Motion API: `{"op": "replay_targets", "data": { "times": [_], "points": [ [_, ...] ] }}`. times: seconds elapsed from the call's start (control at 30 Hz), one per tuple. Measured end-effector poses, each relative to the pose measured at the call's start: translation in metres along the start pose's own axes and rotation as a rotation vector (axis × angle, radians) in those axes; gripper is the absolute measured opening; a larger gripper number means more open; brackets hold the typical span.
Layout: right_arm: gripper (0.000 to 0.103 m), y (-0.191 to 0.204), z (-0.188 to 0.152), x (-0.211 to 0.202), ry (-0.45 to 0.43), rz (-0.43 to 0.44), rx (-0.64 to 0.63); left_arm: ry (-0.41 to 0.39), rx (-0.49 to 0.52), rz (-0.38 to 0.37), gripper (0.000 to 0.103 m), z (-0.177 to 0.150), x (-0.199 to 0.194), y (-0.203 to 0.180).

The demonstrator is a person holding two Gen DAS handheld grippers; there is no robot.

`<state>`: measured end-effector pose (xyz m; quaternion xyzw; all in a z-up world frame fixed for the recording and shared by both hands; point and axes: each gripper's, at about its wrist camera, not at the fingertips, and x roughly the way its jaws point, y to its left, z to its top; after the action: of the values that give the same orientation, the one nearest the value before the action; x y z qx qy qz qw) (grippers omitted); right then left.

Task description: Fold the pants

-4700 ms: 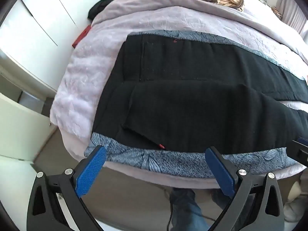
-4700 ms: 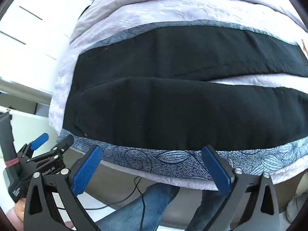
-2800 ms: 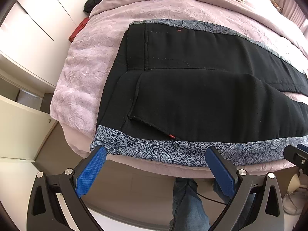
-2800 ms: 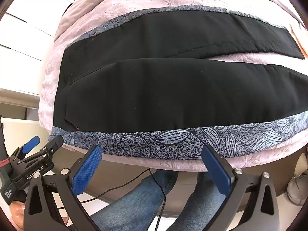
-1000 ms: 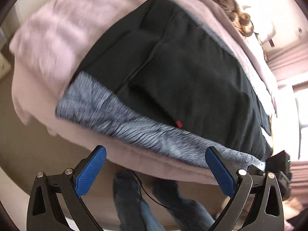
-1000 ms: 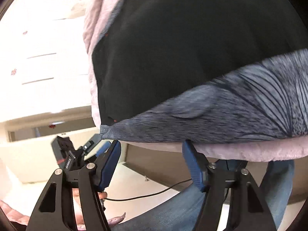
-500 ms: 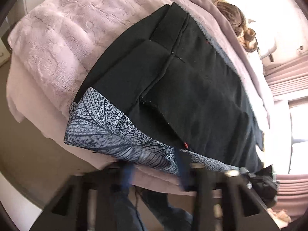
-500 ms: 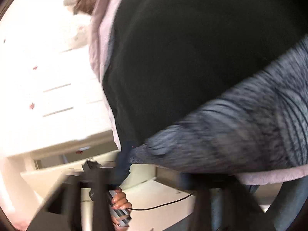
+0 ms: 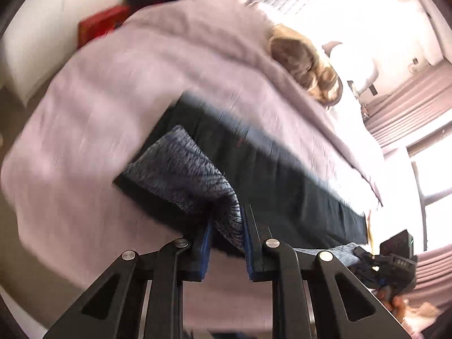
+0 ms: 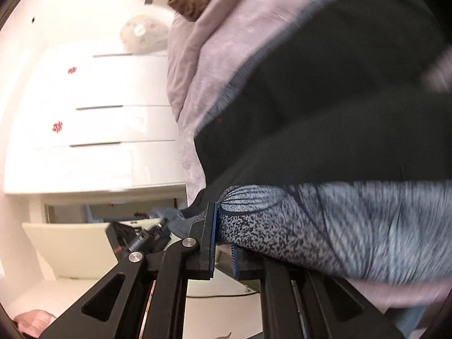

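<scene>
The pants [image 9: 282, 175], black with a grey leaf-patterned side, lie on the lilac blanket [image 9: 118, 90] of a bed, and the first fold is only at its beginning: the near long edge is lifted off the blanket, but it is not yet laid over the far half. The left gripper [image 9: 226, 234] has its jaws narrow and pinched on the patterned edge, low in the middle of its view. The right gripper [image 10: 224, 226] is also closed on that same patterned edge, at the lower middle of its frame. What is left, as I judge, is to carry this edge over the far leg and then fold the length. Beyond the pants, toward the upper part of the left view, the blanket is bare until a brown curly thing [image 9: 308, 65] at the upper right. The bed edge falls away just under the grippers, and white drawers [image 10: 93, 124] stand at the left of the right view.
</scene>
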<state>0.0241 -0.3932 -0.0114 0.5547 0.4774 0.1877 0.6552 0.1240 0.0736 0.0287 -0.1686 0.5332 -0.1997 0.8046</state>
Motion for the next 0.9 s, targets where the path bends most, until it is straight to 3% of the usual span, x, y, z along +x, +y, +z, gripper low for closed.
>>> {"op": "replay_targets", "data": {
  "times": [0.2,0.27,0.33,0.47,0.5,0.53,0.57,0.6,0.7,0.77,0.9],
  "points": [
    [0.011,-0.008,0.108,0.036,0.039,-0.070,0.002,-0.090,0.121,0.076,0.022,0.070,0.065,-0.025],
    [0.013,-0.026,0.132,0.054,0.048,-0.126,0.007,-0.089,0.133,0.131,0.032,0.087,0.096,-0.025],
    [0.014,-0.039,0.148,0.077,0.060,-0.175,0.010,-0.092,0.123,0.219,0.068,0.094,0.121,-0.019],
    [0.018,-0.065,0.159,0.089,0.044,-0.114,0.073,-0.055,0.079,0.331,0.069,0.097,0.156,0.004],
    [0.027,-0.063,0.158,0.087,0.043,-0.099,0.072,-0.056,0.075,0.339,0.069,0.096,0.153,0.006],
    [0.038,-0.057,0.154,0.084,0.041,-0.078,0.054,-0.059,0.075,0.333,0.069,0.096,0.146,0.006],
    [0.071,-0.047,0.149,0.078,0.038,-0.063,0.028,-0.059,0.086,0.333,0.069,0.095,0.140,0.002],
    [0.090,-0.037,0.146,0.075,0.041,-0.052,0.009,-0.052,0.116,0.337,0.069,0.093,0.134,-0.004],
    [0.090,-0.003,0.124,0.051,0.036,-0.065,-0.070,-0.020,0.244,0.319,0.069,0.078,0.120,-0.037],
    [0.090,0.007,0.105,0.022,-0.011,-0.086,-0.083,0.020,0.304,0.258,0.069,0.065,0.117,-0.062],
    [0.090,-0.020,0.075,-0.050,-0.155,-0.181,-0.014,0.146,0.384,0.098,0.070,0.025,0.128,-0.123]
  ]
}}
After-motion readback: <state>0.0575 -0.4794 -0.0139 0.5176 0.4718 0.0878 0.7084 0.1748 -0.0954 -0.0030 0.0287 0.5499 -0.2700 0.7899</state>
